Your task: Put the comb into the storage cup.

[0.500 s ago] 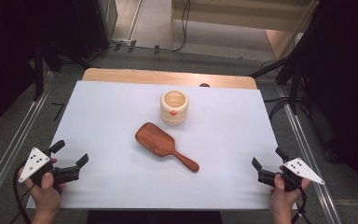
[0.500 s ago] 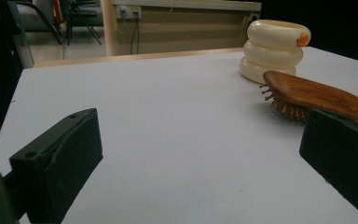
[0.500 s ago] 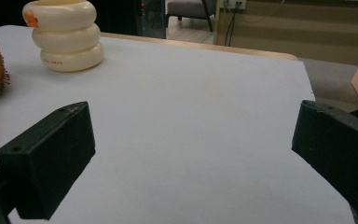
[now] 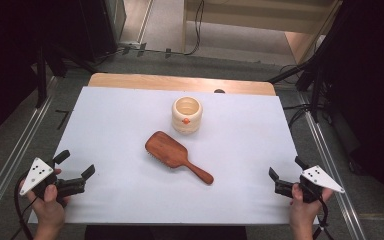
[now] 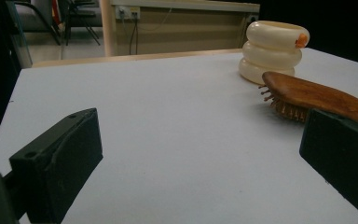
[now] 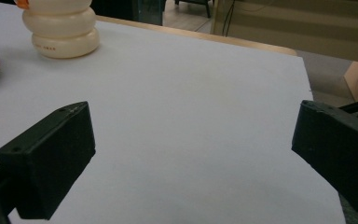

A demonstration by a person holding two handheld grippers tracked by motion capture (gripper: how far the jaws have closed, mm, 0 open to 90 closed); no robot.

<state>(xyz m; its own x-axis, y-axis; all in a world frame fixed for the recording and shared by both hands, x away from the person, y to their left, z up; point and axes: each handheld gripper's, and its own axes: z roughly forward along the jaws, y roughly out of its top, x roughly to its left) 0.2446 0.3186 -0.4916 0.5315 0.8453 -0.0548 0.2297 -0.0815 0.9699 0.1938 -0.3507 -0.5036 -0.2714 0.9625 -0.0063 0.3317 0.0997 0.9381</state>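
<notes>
A wooden paddle hairbrush [image 4: 176,155] lies bristles down in the middle of the white table [image 4: 130,120], its handle pointing to the near right. Just behind it stands a cream ribbed cup [image 4: 186,114] with a small orange mark. In the left gripper view the hairbrush [image 5: 307,95] and the cup [image 5: 272,49] sit ahead to the right. The right gripper view has the cup [image 6: 60,30] at the upper left. My left gripper [image 4: 75,166] rests open at the near left corner, nothing between its jaws. At the near right edge my right gripper [image 4: 286,170] is open and holds nothing.
The white sheet covers a wooden tabletop whose far edge [image 4: 180,82] shows as a bare strip. Metal rails [image 4: 10,165] run along both sides of the table. Cables [image 4: 195,30] and a pale cabinet lie on the floor beyond the far edge.
</notes>
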